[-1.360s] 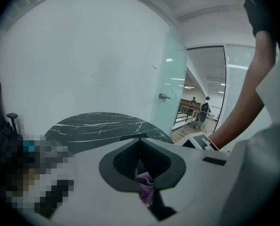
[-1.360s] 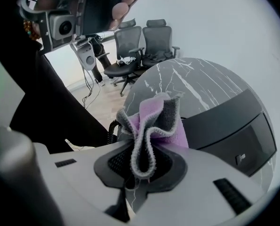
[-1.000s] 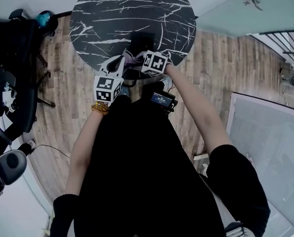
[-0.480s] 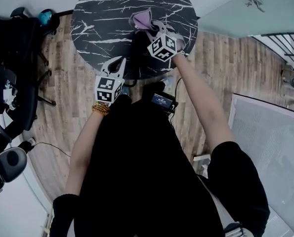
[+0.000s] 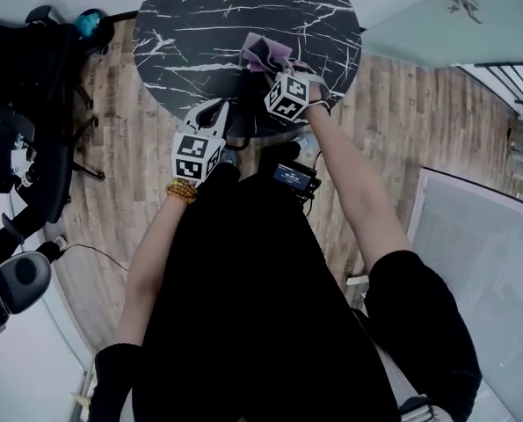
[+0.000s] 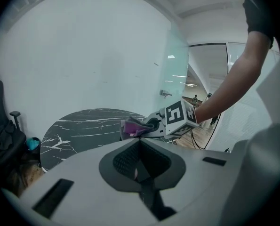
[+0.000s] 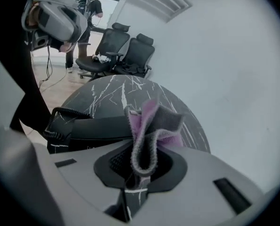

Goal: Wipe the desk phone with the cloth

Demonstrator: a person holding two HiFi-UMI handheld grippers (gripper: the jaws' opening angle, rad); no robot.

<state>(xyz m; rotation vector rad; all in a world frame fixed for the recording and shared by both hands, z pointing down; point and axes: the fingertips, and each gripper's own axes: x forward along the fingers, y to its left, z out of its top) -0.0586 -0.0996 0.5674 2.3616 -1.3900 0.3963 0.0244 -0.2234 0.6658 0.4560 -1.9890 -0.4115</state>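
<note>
Auditor: Right gripper (image 7: 139, 171)?
Inspector: Jaws clamped on the cloth (image 7: 151, 126). Its folds stand over the desk phone (image 7: 90, 126); contact not determinable.
Auditor: Left gripper (image 6: 139, 172)?
Inspector: Jaws together, nothing between them. It sits just beside the desk phone, at the table (image 5: 199, 25) edge.

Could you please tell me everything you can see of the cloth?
The cloth is a fuzzy rag, grey on one face and purple on the other, with a stitched grey edge. It stands crumpled in loose folds, pinched in the shut jaws of the right gripper, above the black marbled table. Whether it touches the desk phone cannot be told.
</note>
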